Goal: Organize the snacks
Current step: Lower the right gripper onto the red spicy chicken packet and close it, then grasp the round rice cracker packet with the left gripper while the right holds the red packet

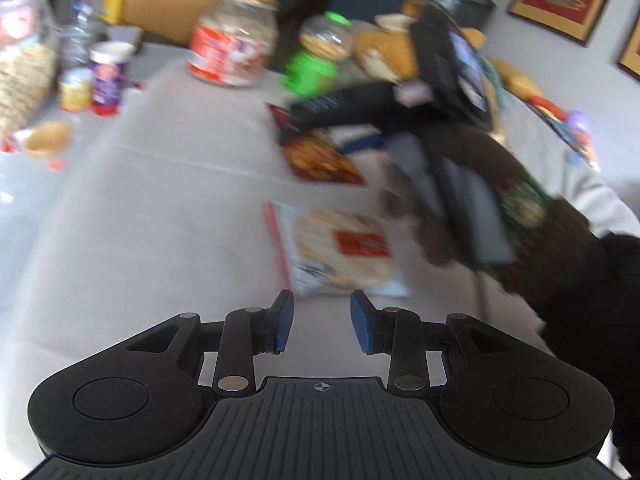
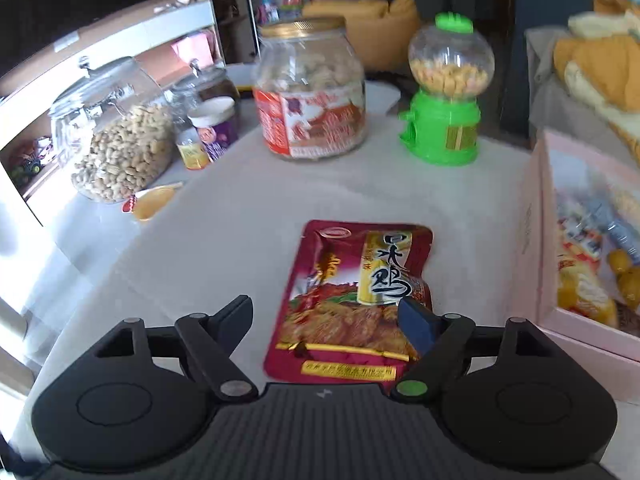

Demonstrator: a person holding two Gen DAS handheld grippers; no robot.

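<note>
— Grippers first: how do they stand?

— Right gripper (image 2: pixel 324 318) is spread wide, low over the table (image 2: pixel 224 220), holding nothing. A red pouch (image 2: pixel 352 300) lies flat between its fingers; the right finger (image 2: pixel 418 326) overlaps the pouch's edge, though I cannot tell whether it touches. Left gripper (image 1: pixel 322 322) is partly open and empty, with bare cloth between its blue pads (image 1: pixel 285 322).

— Where are the snacks?

— From the left wrist, a pale packet (image 1: pixel 340 250) lies flat just ahead of the left gripper's tips. Beyond it lies the red pouch (image 1: pixel 320 158), under the right gripper's blurred black body (image 1: pixel 400 108).

— And the box?

— A pink box (image 2: pixel 532 240) stands just right of the pouch, near it but apart, with wrapped snacks inside; they are too blurred to name.

— What's at the back?

— A big jar (image 2: pixel 312 88) with a red label and gold lid, a green dispenser (image 2: pixel 444 96) to its right, a peanut jar (image 2: pixel 116 136) on the left, and two small tubs (image 2: pixel 208 132) beside that. A yellow scoop (image 2: pixel 154 200) lies before the peanut jar.
</note>
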